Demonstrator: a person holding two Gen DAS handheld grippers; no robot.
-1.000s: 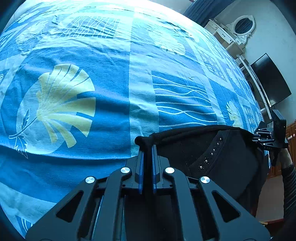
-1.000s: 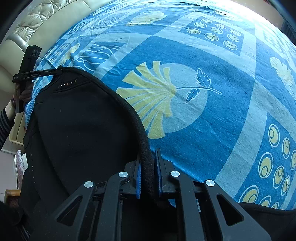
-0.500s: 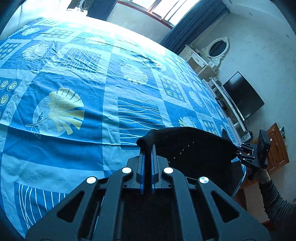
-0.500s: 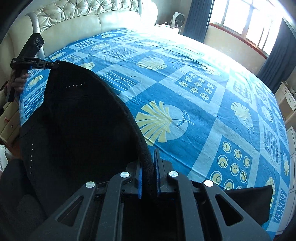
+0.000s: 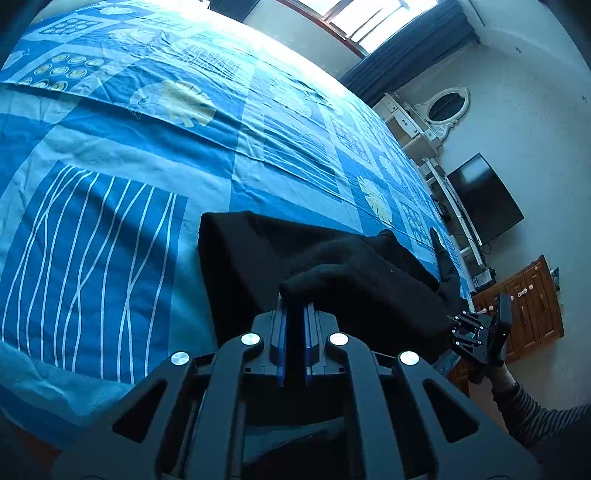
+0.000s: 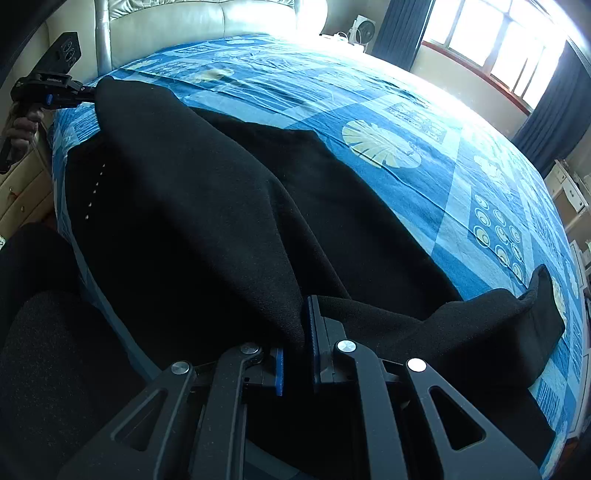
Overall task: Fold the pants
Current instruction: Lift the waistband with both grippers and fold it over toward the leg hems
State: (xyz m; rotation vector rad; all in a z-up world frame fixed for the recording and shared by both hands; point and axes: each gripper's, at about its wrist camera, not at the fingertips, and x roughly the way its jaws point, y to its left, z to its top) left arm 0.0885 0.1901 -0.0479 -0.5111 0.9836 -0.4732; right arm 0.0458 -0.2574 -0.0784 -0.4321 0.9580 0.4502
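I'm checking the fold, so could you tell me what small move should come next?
Probably lower both grips onto the bedspread: the left hand-held gripper and right hand-held gripper each pinch the black pants, whose held edge hangs lifted over the layer lying flat.

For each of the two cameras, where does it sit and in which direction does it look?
Left wrist: sits on the left gripper, jaws shut on the black fabric pants; looks across the blue patterned bedsheet toward a dark wall television; a striped sleeve shows.
Right wrist: sits on the right gripper, also shut on the pants; looks toward the cream padded headboard and window; a hand shows.
Shared: pants, bedsheet, each sees the other gripper.
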